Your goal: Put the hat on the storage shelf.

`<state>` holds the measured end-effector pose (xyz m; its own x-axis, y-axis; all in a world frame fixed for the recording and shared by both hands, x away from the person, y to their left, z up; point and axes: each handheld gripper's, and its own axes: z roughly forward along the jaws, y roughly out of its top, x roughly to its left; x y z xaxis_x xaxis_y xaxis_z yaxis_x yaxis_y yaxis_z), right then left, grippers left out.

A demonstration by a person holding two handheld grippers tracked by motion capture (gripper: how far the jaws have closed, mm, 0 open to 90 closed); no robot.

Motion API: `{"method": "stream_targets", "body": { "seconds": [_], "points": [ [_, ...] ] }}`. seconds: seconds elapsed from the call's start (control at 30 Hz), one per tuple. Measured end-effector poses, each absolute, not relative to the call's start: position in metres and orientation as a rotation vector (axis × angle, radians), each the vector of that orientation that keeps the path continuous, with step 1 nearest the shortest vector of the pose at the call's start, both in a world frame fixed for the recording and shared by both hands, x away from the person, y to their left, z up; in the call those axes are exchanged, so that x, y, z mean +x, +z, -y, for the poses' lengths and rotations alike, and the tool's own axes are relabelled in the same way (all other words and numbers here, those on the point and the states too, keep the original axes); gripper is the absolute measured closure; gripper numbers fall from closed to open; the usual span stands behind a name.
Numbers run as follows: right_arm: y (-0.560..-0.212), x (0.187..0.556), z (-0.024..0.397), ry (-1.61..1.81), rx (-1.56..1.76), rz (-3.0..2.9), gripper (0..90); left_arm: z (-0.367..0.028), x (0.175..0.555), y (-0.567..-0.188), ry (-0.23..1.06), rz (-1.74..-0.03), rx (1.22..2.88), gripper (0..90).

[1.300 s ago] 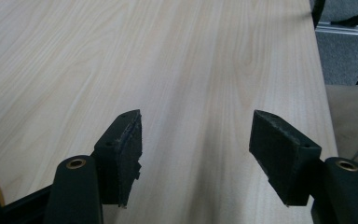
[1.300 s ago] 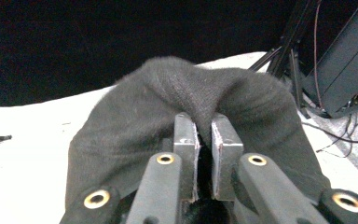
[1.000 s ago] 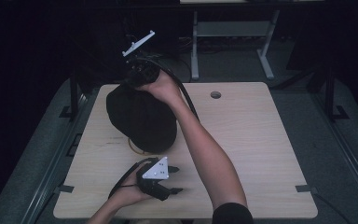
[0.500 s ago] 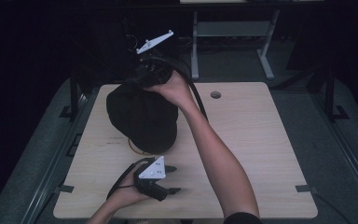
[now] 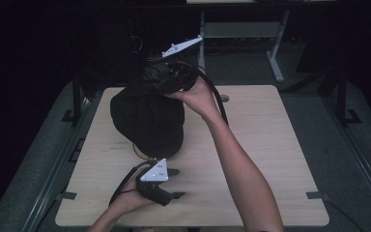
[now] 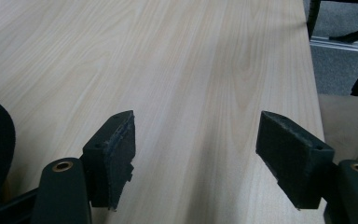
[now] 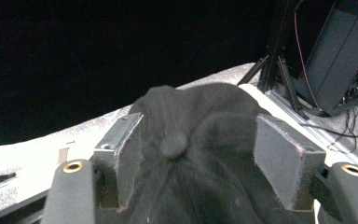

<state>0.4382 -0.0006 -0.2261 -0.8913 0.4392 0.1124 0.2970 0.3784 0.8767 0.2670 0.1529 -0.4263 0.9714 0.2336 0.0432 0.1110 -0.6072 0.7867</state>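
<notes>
A black cap [image 5: 147, 121] sits on the pale wooden table [image 5: 261, 145], left of centre. My right gripper [image 5: 147, 84] hovers over the cap's far side, pointing left. In the right gripper view the cap's crown and top button [image 7: 173, 143] lie between the jaws of the right gripper [image 7: 198, 126]; they have just been opening and the pads stand off the fabric. My left gripper [image 5: 176, 183] rests low near the table's front edge, just in front of the cap. Its jaws [image 6: 196, 135] have just been opening too, with bare wood between them.
A thin brown curved edge [image 5: 139, 152] peeks out under the cap's near side. A round cable hole [image 5: 223, 98] sits at the table's far middle. Metal frame legs [image 5: 275, 63] and dark floor lie beyond the table. The right half of the tabletop is bare wood.
My right hand and its grey plate have moved to the right along the cap's far side, and its jaws have spread. The left gripper has stayed in place.
</notes>
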Motion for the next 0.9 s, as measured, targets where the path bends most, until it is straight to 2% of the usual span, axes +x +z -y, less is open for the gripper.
{"method": "stream_targets", "body": {
  "seconds": [0.9],
  "points": [
    [-0.239, 0.403, 0.049, 1.495, 0.736, -2.471, 27.6, -0.162, 0.266, -0.423, 0.192, -0.299, 2.174, 26.6]
  ]
}}
